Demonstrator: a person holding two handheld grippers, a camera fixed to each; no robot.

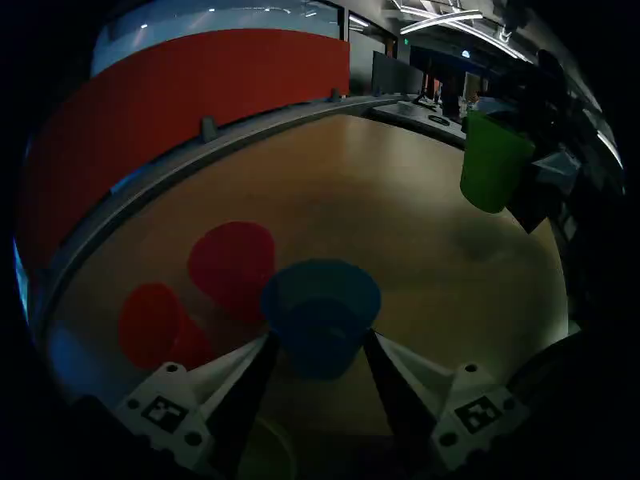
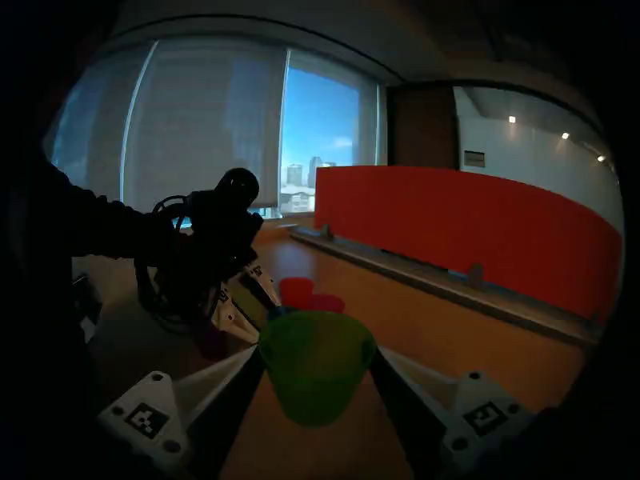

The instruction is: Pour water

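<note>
My left gripper [image 1: 320,340] is shut on a blue cup [image 1: 320,316], held upright just above the wooden table [image 1: 416,224]. My right gripper [image 2: 316,352] is shut on a green cup [image 2: 316,368], whose open mouth faces the camera. In the left gripper view the green cup [image 1: 492,160] hangs in the air at the upper right, slightly tilted. Two red cups [image 1: 232,268] [image 1: 156,324] lie beyond the blue cup on the left. The right gripper view shows the left gripper [image 2: 256,308] farther off, with the red cups [image 2: 308,294] beside it. No water is visible.
A red partition [image 1: 192,88] [image 2: 480,224] runs along the table's far edge behind a grey rail [image 1: 240,136]. A person's dark sleeve [image 2: 88,228] reaches in from the left. A yellowish round object [image 1: 268,452] lies under my left fingers. Windows [image 2: 208,128] stand behind.
</note>
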